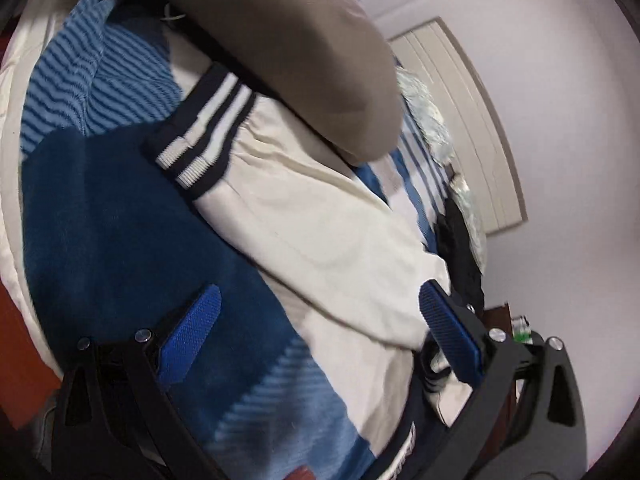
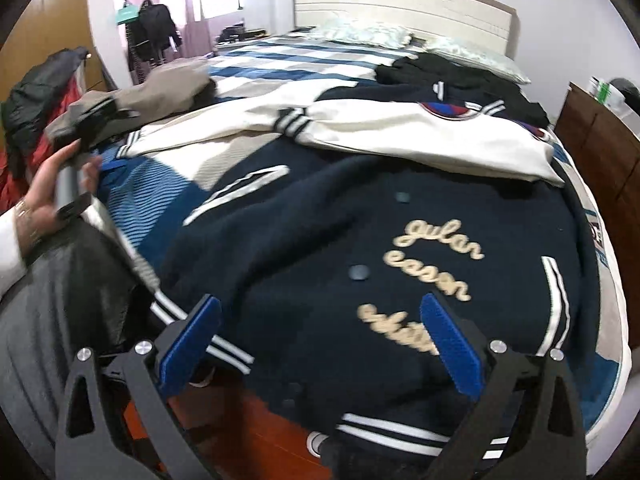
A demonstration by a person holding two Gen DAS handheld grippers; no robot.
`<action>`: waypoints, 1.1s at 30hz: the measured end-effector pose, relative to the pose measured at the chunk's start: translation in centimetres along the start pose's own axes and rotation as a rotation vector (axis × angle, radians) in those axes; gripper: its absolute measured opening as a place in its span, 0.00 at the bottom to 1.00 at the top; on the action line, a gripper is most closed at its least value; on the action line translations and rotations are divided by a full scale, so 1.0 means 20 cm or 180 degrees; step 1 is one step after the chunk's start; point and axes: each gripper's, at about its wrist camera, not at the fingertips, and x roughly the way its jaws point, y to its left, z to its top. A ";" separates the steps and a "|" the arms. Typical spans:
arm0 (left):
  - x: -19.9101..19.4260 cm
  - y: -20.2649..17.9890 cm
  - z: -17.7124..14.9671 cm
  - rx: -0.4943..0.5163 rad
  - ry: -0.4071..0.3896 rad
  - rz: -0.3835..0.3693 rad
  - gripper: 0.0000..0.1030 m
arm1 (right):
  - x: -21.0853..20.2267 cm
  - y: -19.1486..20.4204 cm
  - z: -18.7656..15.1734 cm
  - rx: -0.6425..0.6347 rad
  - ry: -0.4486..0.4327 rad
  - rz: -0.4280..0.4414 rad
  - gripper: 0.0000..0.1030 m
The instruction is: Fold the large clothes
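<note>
— Two grippers, status?
— Right gripper [image 2: 320, 344] jaws wide apart, nothing held. Left gripper [image 1: 320, 336] likewise spread, empty.
— Jacket?
— Navy jacket [image 2: 360, 248] spread at the bed's [image 2: 608, 312] foot edge, hem overhanging; cream sleeves [image 2: 420, 136] folded across.

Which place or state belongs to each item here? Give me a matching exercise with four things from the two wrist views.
Things:
1. navy jacket body
2. cream sleeves
3. pillows
4. right gripper

Places or states:
A. at the headboard end of the bed
B. open, nothing between its pads
C. spread front-up at the near edge of the bed, cream lettering showing
D. laid across the jacket, striped cuffs meeting near the middle

Pairs: 1-C, 2-D, 3-A, 4-B
</note>
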 end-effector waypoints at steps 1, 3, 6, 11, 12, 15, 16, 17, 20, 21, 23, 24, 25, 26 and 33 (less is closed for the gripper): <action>0.02 0.02 0.00 -0.0060 -0.0020 0.0052 0.95 | 0.00 0.02 -0.01 0.0027 0.0029 0.0008 0.95; 0.04 0.03 0.01 -0.0136 -0.0030 0.0053 0.95 | -0.02 0.02 -0.03 0.0080 0.0044 0.0031 0.95; 0.09 0.04 0.02 -0.0217 -0.0042 0.0048 0.95 | 0.03 0.01 -0.04 0.0207 0.0107 0.0015 0.95; 0.12 0.09 0.06 -0.0386 -0.0115 -0.0058 0.95 | 0.14 0.00 -0.01 0.0320 0.0273 0.0056 0.95; 0.13 0.10 0.08 -0.0450 -0.0147 -0.0098 0.95 | 0.16 0.01 0.00 0.0310 0.0300 0.0077 0.95; 0.17 0.10 0.12 -0.0601 -0.0155 -0.0118 0.95 | 0.22 0.06 0.03 0.0253 0.0392 0.0102 0.95; 0.17 0.10 0.13 -0.0655 -0.0171 -0.0127 0.95 | 0.23 0.08 0.04 0.0232 0.0407 0.0111 0.95; 0.17 0.11 0.15 -0.0710 -0.0192 -0.0139 0.95 | 0.25 0.10 0.06 0.0205 0.0434 0.0137 0.95; 0.20 0.12 0.21 -0.0849 -0.0173 -0.0090 0.95 | 0.26 0.20 0.10 0.0070 0.0473 0.0173 0.95; 0.20 0.11 0.24 -0.0841 -0.0183 -0.0098 0.95 | 0.26 0.23 0.11 0.0026 0.0454 0.0184 0.95; 0.20 0.09 0.28 -0.0820 -0.0192 -0.0171 0.95 | 0.22 0.28 0.11 -0.0020 0.0419 0.0238 0.95; 0.18 0.09 0.28 -0.0819 -0.0238 -0.0250 0.95 | 0.21 0.30 0.11 -0.0036 0.0403 0.0251 0.95; 0.18 0.10 0.29 -0.0801 -0.0272 -0.0306 0.94 | 0.18 0.32 0.10 -0.0067 0.0382 0.0268 0.95; 0.17 0.10 0.27 -0.0769 -0.0298 -0.0338 0.92 | 0.16 0.33 0.09 -0.0087 0.0370 0.0280 0.95; 0.15 0.13 0.19 -0.0775 -0.0292 -0.0127 0.80 | 0.14 0.35 0.01 -0.0010 0.0485 0.0332 0.95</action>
